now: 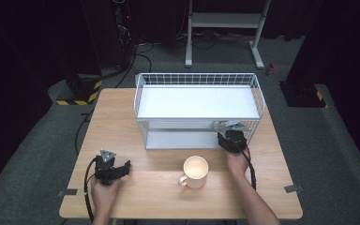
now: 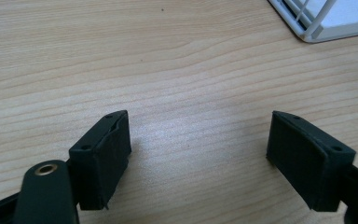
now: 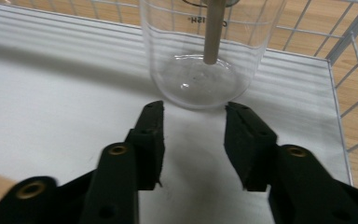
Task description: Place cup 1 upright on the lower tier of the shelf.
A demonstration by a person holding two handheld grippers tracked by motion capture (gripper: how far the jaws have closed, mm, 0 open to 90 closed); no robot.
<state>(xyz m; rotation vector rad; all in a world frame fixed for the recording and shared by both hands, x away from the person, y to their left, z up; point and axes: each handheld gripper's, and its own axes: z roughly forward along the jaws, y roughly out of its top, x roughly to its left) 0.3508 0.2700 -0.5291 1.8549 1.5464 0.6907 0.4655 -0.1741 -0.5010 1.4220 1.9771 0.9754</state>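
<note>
A clear glass beaker (image 3: 200, 70) with a wooden stick (image 3: 213, 32) standing in it sits on the white lower shelf (image 3: 51, 93) of a wire rack (image 1: 197, 77). My right gripper (image 3: 193, 116) points at the beaker from just in front of it. Its jaws are parted with nothing between them, and the pads (image 3: 151, 135) are clear of the glass. From above, the right gripper (image 1: 225, 137) reaches into the rack's front right corner. My left gripper (image 1: 125, 168) rests low over the wooden table (image 1: 159, 192) at the front left. The left gripper (image 2: 198, 154) is open over bare wood.
A cream mug (image 1: 195, 172) stands on the table in front of the rack, between my two hands, its handle toward the front left. The rack's upper white shelf (image 1: 197, 101) covers the lower one. The rack's corner (image 2: 317, 28) lies ahead of the left gripper.
</note>
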